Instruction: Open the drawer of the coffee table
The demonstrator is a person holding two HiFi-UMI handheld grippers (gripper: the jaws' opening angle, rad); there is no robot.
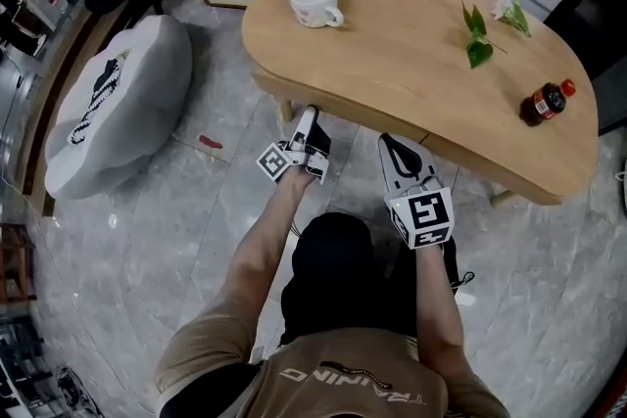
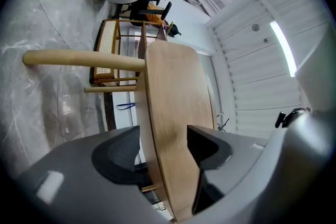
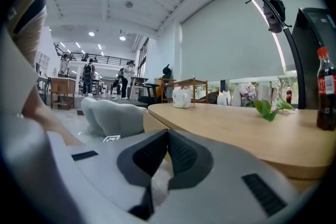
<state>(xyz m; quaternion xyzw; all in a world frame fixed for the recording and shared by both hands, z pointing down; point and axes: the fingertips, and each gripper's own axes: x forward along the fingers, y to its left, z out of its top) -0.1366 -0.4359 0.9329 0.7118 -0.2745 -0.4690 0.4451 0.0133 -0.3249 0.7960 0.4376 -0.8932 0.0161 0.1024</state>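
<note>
Head view: I count one table (image 1: 411,54), holding one mug (image 1: 313,1) and one bottle (image 1: 545,101). At its near edge, my left gripper (image 1: 310,115) is spread wide and my right gripper (image 1: 389,142) is pinched closed.

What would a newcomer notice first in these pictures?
The wooden coffee table fills the upper head view, a white cup at its left end and a red-capped bottle at its right. At its near edge the left tool is open, the right tool shut; a grey cushion lies on the floor at left.
</note>
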